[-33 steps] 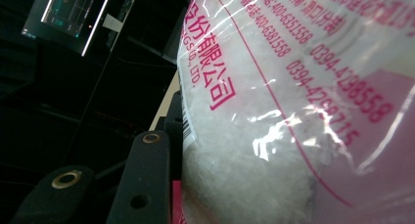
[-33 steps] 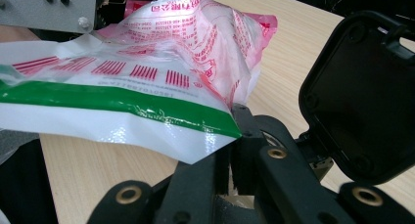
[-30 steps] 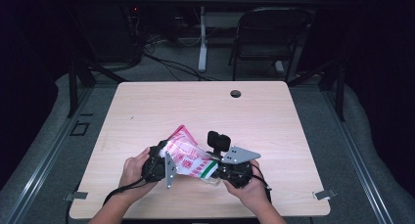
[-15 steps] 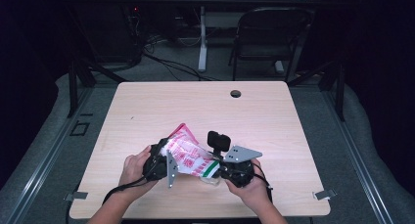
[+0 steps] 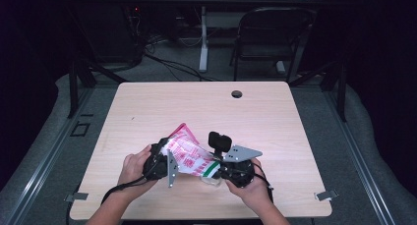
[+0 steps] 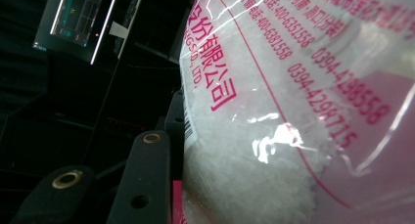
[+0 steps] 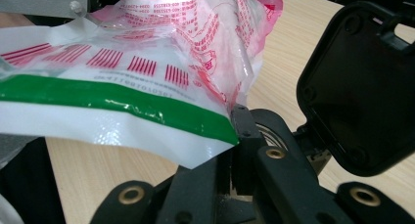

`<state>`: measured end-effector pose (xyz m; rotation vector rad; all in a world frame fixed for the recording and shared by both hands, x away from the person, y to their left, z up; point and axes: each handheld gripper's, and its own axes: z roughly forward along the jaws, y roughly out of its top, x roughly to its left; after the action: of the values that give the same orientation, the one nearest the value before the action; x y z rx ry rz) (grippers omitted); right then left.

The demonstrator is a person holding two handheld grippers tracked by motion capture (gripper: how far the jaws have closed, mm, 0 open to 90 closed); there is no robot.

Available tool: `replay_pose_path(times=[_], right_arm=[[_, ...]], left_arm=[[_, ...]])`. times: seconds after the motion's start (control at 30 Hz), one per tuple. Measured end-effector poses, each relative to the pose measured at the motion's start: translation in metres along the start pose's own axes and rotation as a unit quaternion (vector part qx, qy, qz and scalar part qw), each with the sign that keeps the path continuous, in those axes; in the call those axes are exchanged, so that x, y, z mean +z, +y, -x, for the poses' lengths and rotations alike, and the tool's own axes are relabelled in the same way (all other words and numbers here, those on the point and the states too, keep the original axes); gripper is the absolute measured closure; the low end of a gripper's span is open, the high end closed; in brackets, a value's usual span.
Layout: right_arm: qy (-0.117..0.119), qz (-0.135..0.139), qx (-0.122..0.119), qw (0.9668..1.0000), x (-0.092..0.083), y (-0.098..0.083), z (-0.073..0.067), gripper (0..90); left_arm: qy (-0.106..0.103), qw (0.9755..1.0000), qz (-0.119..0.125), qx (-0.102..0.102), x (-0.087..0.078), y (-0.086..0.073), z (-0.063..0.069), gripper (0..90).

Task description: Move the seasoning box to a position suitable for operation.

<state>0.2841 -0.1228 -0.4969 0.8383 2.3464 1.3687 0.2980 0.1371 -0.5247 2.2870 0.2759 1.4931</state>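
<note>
Bag [image 5: 189,154] of white grains is gripped at both ends, L gripper [image 5: 164,158] mid-width, R gripper [image 7: 235,131] pinched on corner; not yet opened.

One plastic bag [image 5: 189,155] with pink print and a green stripe, filled with white granules, is in hand. Two grippers are present, the left gripper [image 5: 160,161] and the right gripper [image 5: 231,167]. One desk [image 5: 275,122] carries them. One folding chair [image 5: 268,36] stands behind it.
</note>
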Motion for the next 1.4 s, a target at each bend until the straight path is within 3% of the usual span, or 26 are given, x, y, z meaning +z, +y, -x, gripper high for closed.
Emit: replay_pose_path(times=[0.4, 0.53, 1.0, 1.2, 1.4], right_arm=[[-0.014, 0.000, -0.023, 0.9996, -0.006, -0.005, -0.008, 75.6], [-0.020, -0.002, -0.035, 0.9992, -0.010, -0.008, -0.010, 74.3], [-0.028, 0.017, -0.040, 0.9987, -0.022, -0.011, -0.012, 68.3], [-0.023, 0.020, -0.049, 0.9983, -0.023, -0.012, -0.014, 68.3], [-0.021, 0.020, -0.040, 0.9988, -0.024, -0.012, -0.013, 78.4]], left_arm=[[-0.001, 0.9998, -0.008, 0.016, 0.000, -0.001, 0.002, 64.7], [0.002, 0.9999, -0.002, 0.011, 0.001, -0.002, 0.003, 64.7], [0.006, 0.9997, -0.008, 0.023, 0.001, -0.001, 0.002, 64.7], [0.010, 0.9994, -0.009, 0.031, 0.001, 0.001, 0.002, 64.8], [0.012, 0.9992, -0.007, 0.038, 0.001, 0.002, 0.002, 64.8]])
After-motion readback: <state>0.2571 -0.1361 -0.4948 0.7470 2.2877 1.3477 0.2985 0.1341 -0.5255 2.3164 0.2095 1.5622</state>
